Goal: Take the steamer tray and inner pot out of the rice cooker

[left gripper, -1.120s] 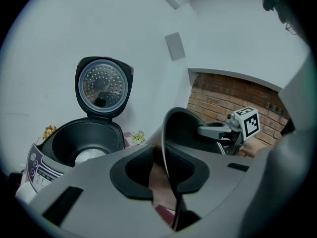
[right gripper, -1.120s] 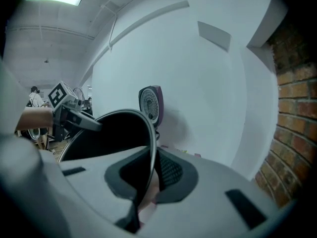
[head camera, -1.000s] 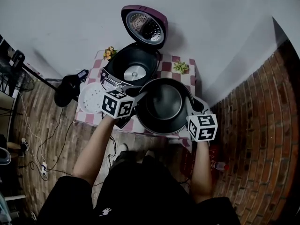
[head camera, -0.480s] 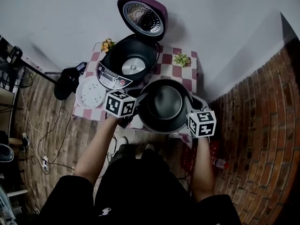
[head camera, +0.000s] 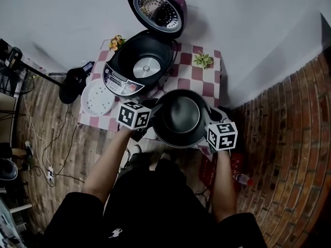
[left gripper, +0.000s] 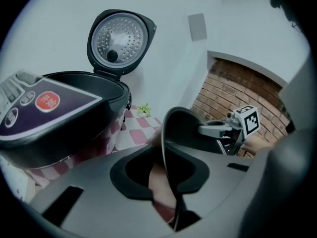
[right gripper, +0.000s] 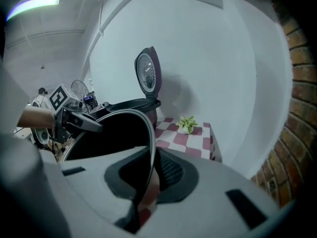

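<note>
I hold the dark inner pot [head camera: 180, 117] by its rim over the front right part of the checked table [head camera: 208, 86]. My left gripper [head camera: 154, 111] is shut on the rim's left side and my right gripper [head camera: 209, 122] on its right side. In the left gripper view the thin rim [left gripper: 165, 148] runs between the pads of the left gripper [left gripper: 167, 178]. The right gripper [right gripper: 145, 178] pinches the rim [right gripper: 150, 143] the same way. Behind the pot, the purple rice cooker [head camera: 138, 68] stands empty with its lid [head camera: 156, 9] up. The white steamer tray [head camera: 98, 97] lies on the table's left side.
A small green plant [head camera: 202, 60] sits at the table's back right and yellow flowers [head camera: 115, 42] at the back left. A black object [head camera: 72, 89] and cables lie on the floor to the left. A brick wall rises on the right; a red crate [head camera: 207, 175] is under the table.
Both grippers have come down together with the pot between them, closer to the tabletop. The grip on the rim is unchanged.
</note>
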`<state>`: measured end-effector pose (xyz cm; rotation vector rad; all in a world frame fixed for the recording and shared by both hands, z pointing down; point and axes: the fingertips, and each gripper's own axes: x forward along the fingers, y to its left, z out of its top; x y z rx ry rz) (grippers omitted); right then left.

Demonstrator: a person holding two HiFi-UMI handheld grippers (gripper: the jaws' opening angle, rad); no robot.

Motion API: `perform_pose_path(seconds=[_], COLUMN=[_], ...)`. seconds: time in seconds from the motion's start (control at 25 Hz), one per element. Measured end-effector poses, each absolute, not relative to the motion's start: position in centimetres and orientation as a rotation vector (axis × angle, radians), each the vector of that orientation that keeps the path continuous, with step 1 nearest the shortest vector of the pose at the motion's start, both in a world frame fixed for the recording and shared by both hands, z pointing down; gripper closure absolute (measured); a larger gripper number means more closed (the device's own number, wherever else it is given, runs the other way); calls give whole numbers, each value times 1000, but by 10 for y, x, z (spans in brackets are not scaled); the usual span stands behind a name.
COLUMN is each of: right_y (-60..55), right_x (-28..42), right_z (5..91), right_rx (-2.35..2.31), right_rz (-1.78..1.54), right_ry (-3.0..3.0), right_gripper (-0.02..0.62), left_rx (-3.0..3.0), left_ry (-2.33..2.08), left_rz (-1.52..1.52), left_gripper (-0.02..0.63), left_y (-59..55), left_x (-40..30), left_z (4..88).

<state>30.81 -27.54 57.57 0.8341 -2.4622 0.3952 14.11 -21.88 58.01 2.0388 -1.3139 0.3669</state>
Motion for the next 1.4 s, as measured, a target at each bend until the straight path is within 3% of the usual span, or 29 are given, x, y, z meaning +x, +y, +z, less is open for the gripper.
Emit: perform_pose_path(seconds=[1.4], right_y=[-320], right_x=[281], right_z=[617], right_rx=[614], right_rz=[571], right_ry=[-2466], right_gripper=[565], left_rx=[1851], left_ry=[-1409], left_rz=[100], left_gripper=[535], left_y=[-241], left_x=[120], left_z=[614])
